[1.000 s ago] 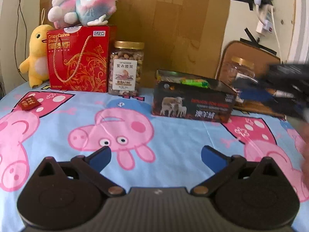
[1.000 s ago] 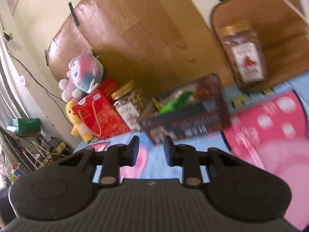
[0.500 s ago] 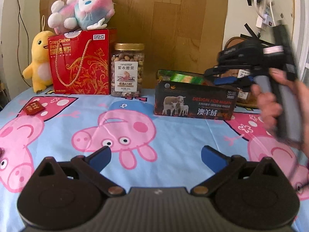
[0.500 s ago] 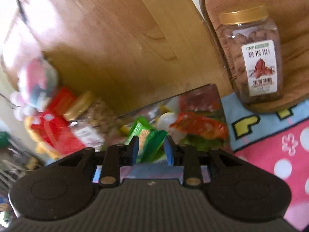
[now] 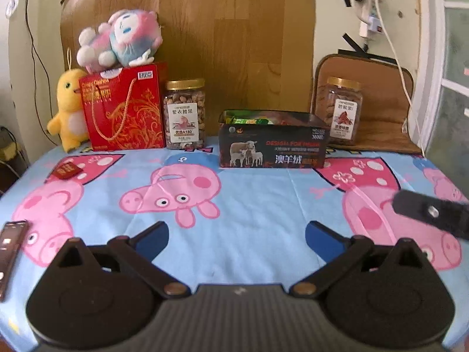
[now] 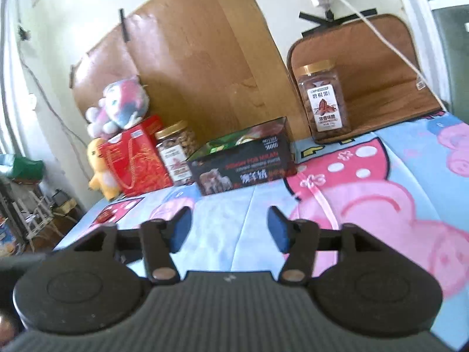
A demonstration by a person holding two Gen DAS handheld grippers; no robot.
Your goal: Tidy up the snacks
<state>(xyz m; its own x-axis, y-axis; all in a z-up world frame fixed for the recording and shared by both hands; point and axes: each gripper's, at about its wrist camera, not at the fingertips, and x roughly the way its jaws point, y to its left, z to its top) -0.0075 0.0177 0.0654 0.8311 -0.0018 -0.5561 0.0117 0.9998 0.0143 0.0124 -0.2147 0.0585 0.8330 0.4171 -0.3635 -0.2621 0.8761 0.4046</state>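
A black open-topped box [image 5: 272, 149] [image 6: 243, 164] with several snack packets in it stands at the back of the table. A small red packet [image 5: 66, 171] [image 6: 107, 215] lies at the far left on the cloth. My left gripper [image 5: 236, 237] hovers open over the cloth, well short of the box, with nothing between its blue pads. My right gripper [image 6: 228, 231] is also back from the box, its jaws opening and empty. Part of the right gripper's body [image 5: 431, 214] shows at the right edge of the left wrist view.
A nut jar [image 5: 184, 114] [image 6: 176, 152] stands beside a red gift box [image 5: 123, 108] [image 6: 132, 158] with a plush toy [image 5: 120, 42] on top and a yellow plush [image 5: 69, 114] at its left. Another jar [image 5: 343, 111] [image 6: 325, 102] stands on a brown mat. A phone [image 5: 10, 243] lies at the left edge.
The right gripper pulled back from over the box toward the near side of the table and its jaws spread. The left gripper drew back and slightly up; a phone came into view.
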